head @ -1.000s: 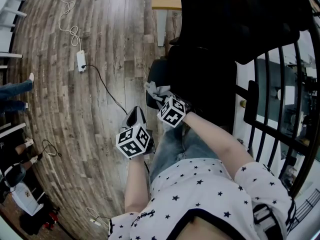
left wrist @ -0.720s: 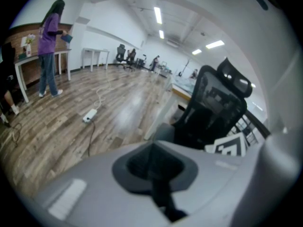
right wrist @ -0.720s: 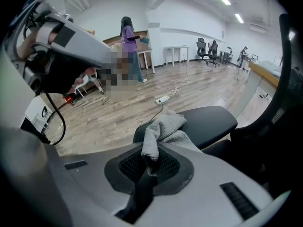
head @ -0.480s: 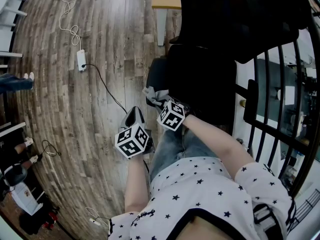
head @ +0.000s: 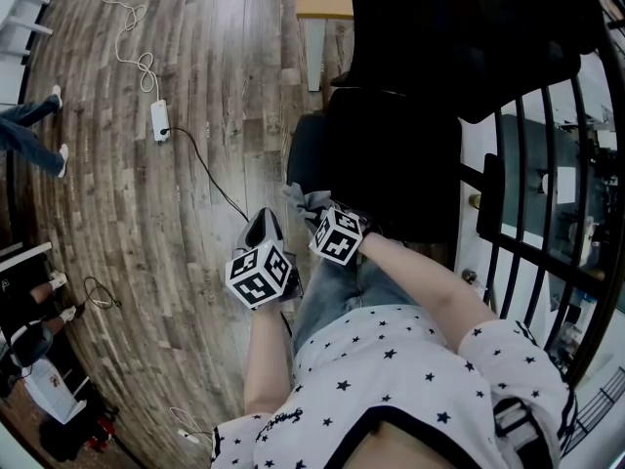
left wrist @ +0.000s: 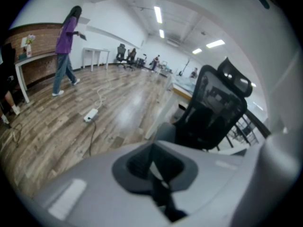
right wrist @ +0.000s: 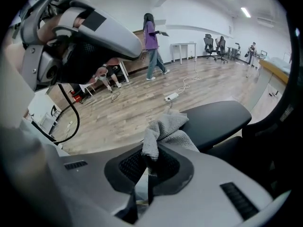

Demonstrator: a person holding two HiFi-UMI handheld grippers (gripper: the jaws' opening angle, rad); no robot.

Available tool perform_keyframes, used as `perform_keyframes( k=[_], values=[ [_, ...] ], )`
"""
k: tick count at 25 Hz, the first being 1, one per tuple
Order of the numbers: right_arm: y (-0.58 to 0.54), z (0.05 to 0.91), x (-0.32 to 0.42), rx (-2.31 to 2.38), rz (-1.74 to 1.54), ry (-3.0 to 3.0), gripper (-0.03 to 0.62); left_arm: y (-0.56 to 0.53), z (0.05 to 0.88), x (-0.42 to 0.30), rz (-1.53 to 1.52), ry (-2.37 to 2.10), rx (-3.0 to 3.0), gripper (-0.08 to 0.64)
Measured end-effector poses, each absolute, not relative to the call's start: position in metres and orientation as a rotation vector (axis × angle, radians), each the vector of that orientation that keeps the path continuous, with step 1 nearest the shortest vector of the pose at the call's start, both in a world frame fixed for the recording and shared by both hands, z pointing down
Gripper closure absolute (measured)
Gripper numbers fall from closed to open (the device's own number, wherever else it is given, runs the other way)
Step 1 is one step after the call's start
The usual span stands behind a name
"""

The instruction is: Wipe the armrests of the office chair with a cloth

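A grey cloth (right wrist: 165, 126) is pinched in the closed jaws of the right gripper (right wrist: 147, 169). Its bunched free end rests against the near end of the black armrest (right wrist: 218, 119) of the office chair (head: 410, 115). In the head view the cloth (head: 308, 201) lies at the near tip of that armrest (head: 305, 149), just ahead of the right gripper (head: 317, 211), whose marker cube sits close behind.

The left gripper (head: 266, 228) hangs just left of it and a little nearer, over the wooden floor (head: 195, 86), clear of the chair. Its own view shows the left gripper (left wrist: 156, 171) with its jaws together and nothing between them, and the high-backed chair (left wrist: 213, 108) standing to the right beyond.

A white power strip (head: 157, 118) with a trailing cable lies on the floor further left. A person in a purple top (right wrist: 152, 46) walks across the far side of the room. Black railing (head: 527, 213) runs along the right of the chair. The operator's star-print shirt (head: 410, 379) fills the near edge of the head view.
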State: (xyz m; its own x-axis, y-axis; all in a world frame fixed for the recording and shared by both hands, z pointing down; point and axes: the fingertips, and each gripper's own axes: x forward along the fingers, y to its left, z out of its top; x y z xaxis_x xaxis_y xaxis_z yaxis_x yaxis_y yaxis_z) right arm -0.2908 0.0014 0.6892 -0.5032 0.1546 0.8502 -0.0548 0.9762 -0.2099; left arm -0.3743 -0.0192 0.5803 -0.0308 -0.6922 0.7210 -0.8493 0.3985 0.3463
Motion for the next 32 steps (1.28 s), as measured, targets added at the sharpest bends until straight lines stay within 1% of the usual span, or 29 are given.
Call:
perform_keyframes(
  k=[8,15,24,32],
  values=[
    [0.001,0.683,-0.284,-0.052,0.252,-2.089,0.561,-0.020,0.574,-0.374,0.218,-1.785,1.367,0.558],
    [0.001,0.653,-0.269,-0.016,0.284,-2.172,0.560,-0.023,0.570,-0.364,0.183,-1.795,1.376,0.558],
    [0.003,0.605,-0.208,0.170,0.359,-2.285,0.560,-0.011,0.554,-0.308,0.208,-1.782,1.464,0.558],
    [0.019,0.573,-0.140,0.360,0.415,-2.362,0.560,0.005,0.534,-0.239,0.224,-1.751,1.580,0.558]
  ],
)
